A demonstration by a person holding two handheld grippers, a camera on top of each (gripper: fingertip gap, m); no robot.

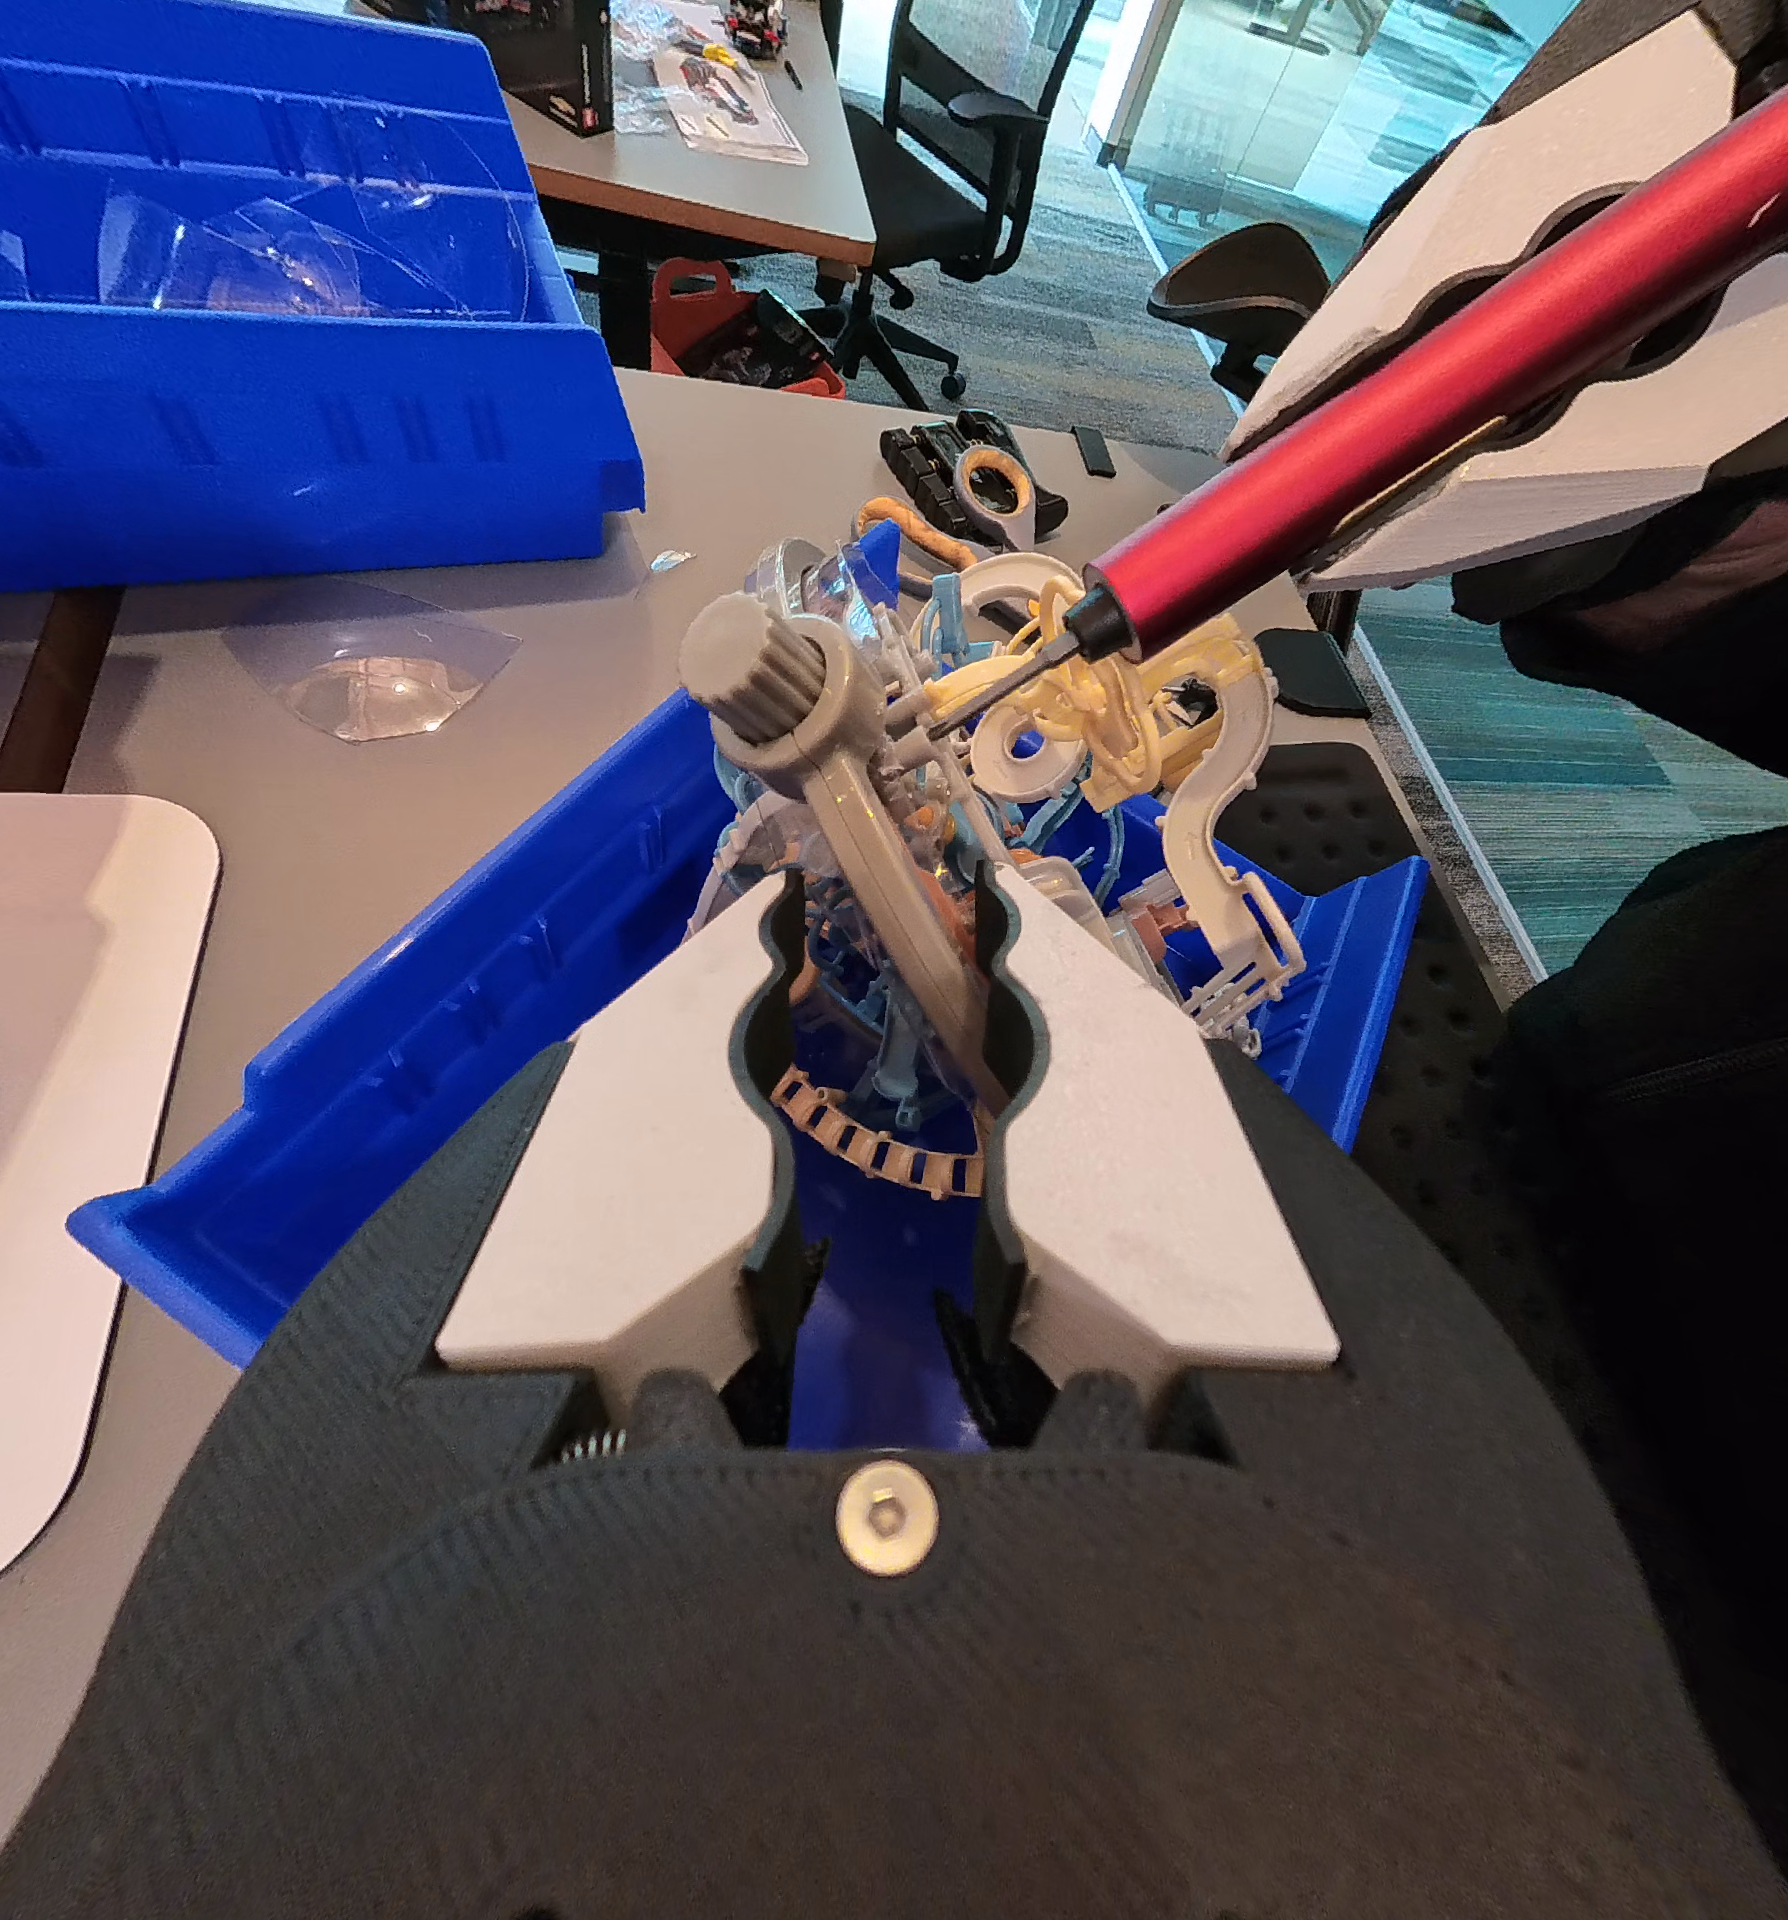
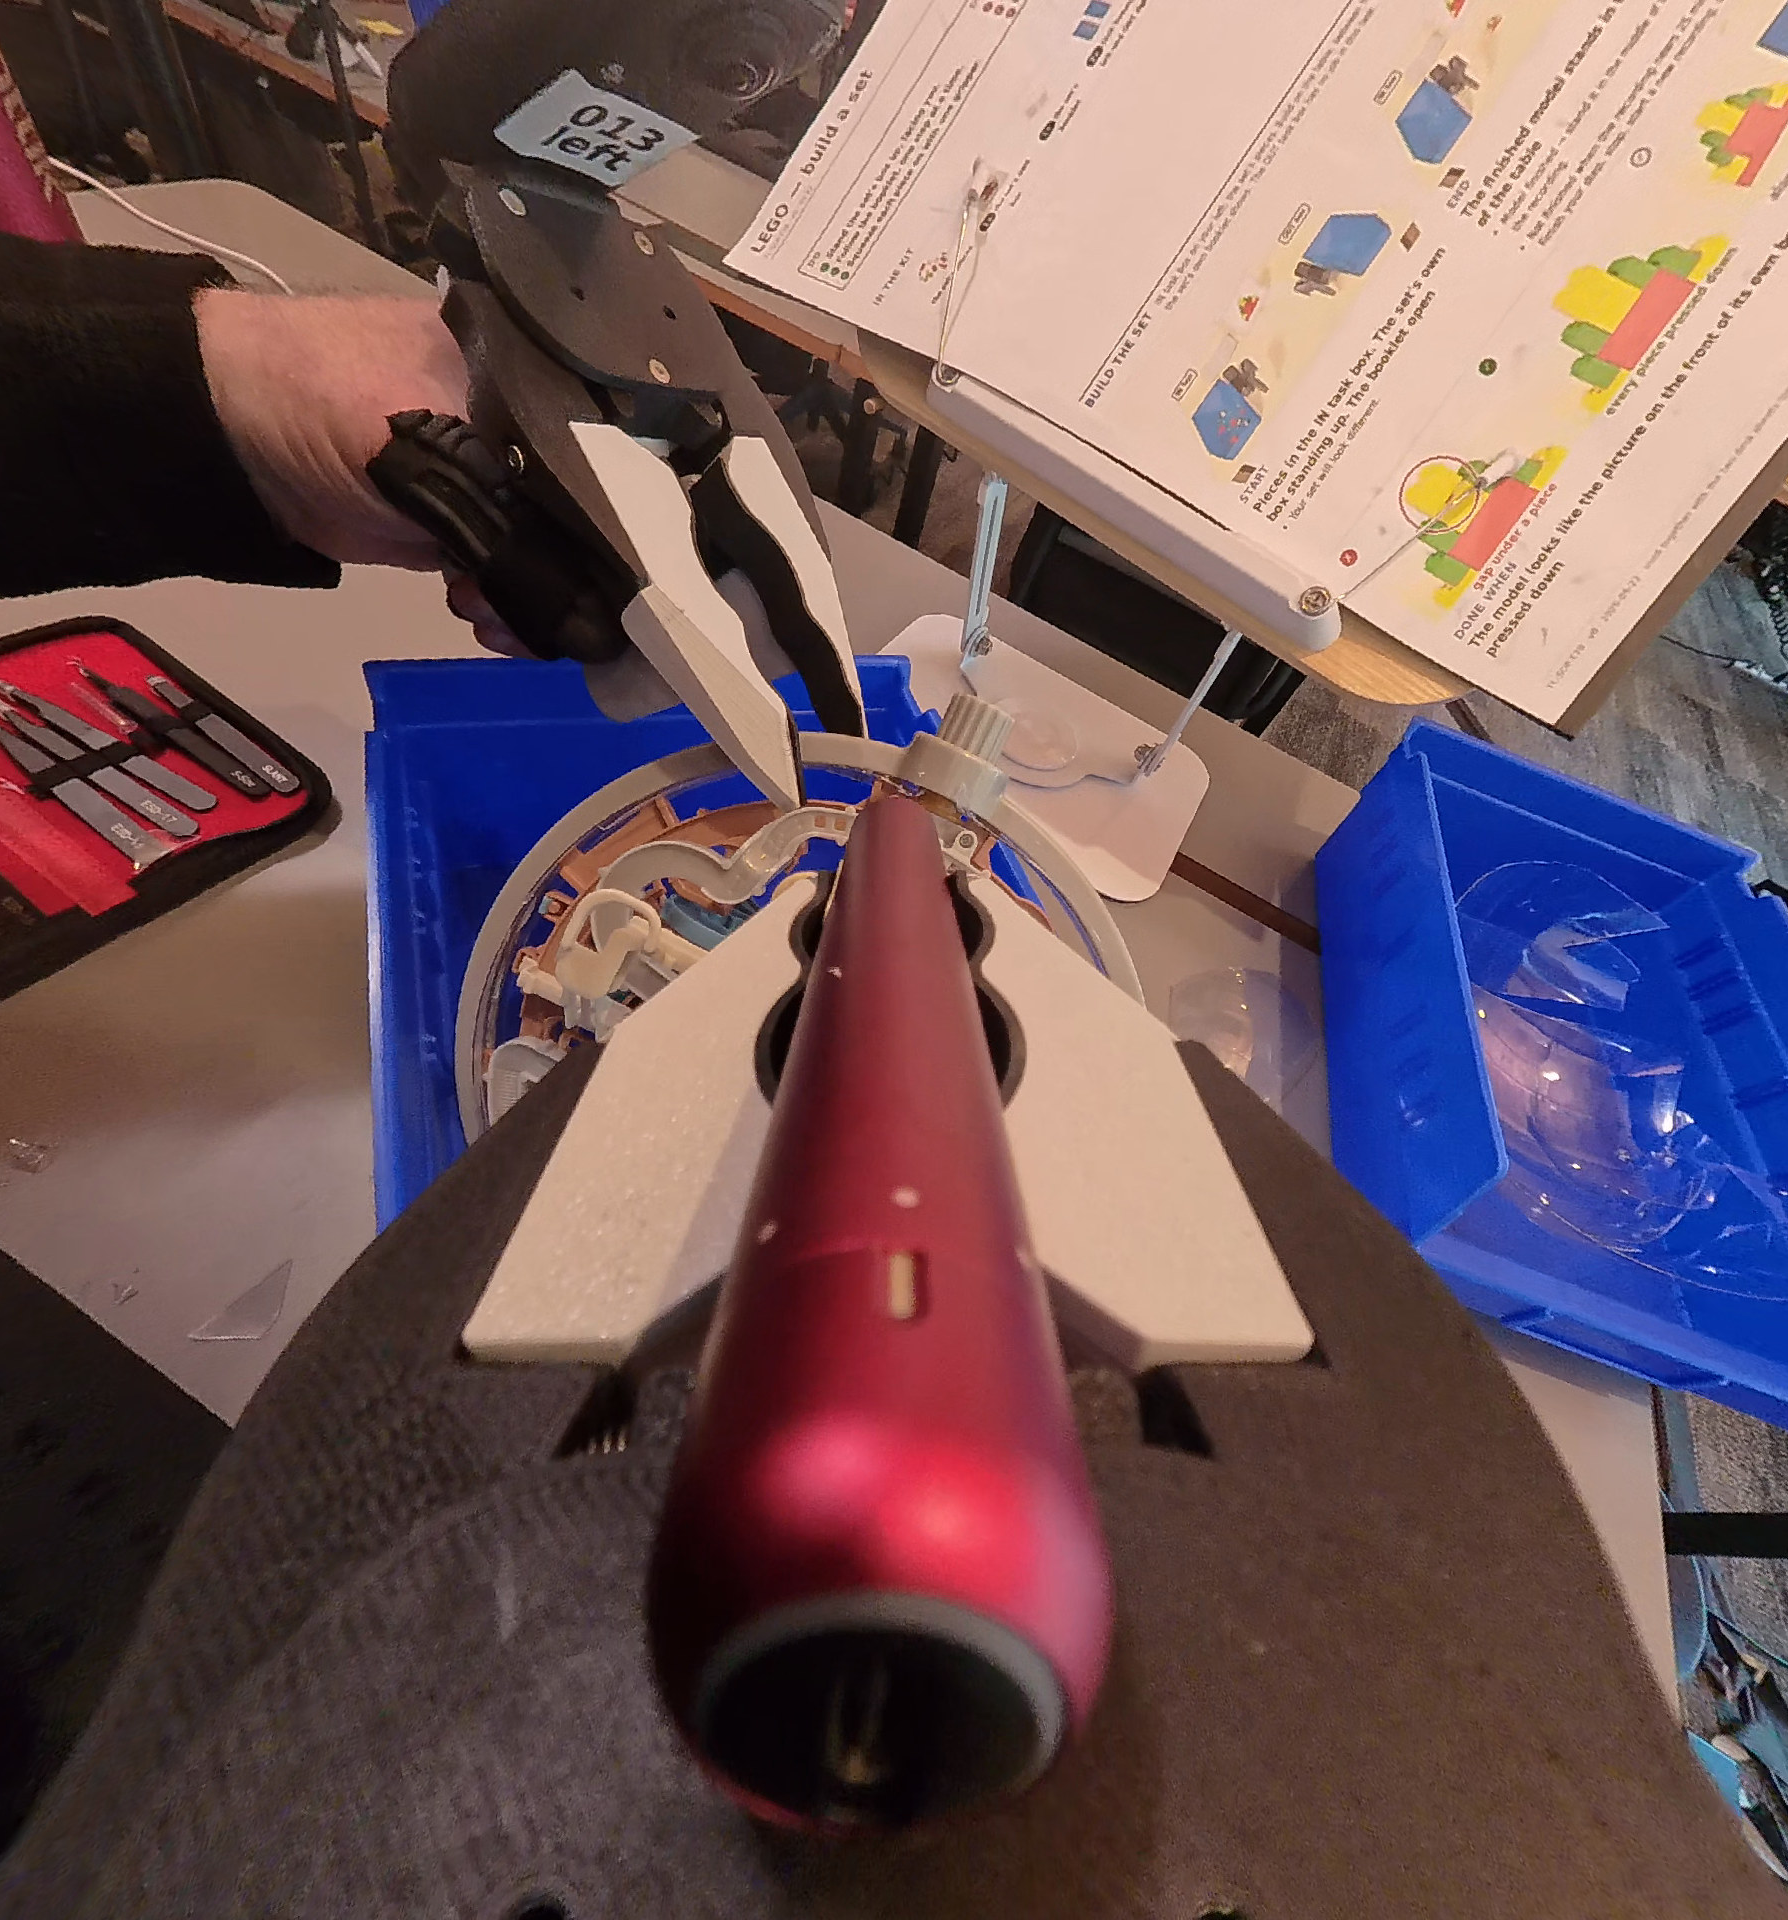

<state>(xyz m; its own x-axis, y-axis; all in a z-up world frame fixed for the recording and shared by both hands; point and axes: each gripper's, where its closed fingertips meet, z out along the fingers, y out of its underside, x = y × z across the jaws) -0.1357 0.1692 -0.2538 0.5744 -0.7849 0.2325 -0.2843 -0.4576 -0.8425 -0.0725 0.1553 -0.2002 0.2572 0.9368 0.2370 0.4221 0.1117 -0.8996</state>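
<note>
Screwdriver [image 1: 1472, 395], the red pen-style one, is clamped in the right gripper [image 2: 885, 904] jaws, tip poking into the plastic model [image 1: 931, 790] above the blue bin [image 1: 433, 1039] on the bench. Left gripper [image 1: 890, 914] jaws pinch the model's grey arm [image 1: 869, 852].

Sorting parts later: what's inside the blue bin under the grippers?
The blue bin holds a round plastic model with grey ring, tan and white parts. The bin floor beneath it is mostly hidden.
</note>
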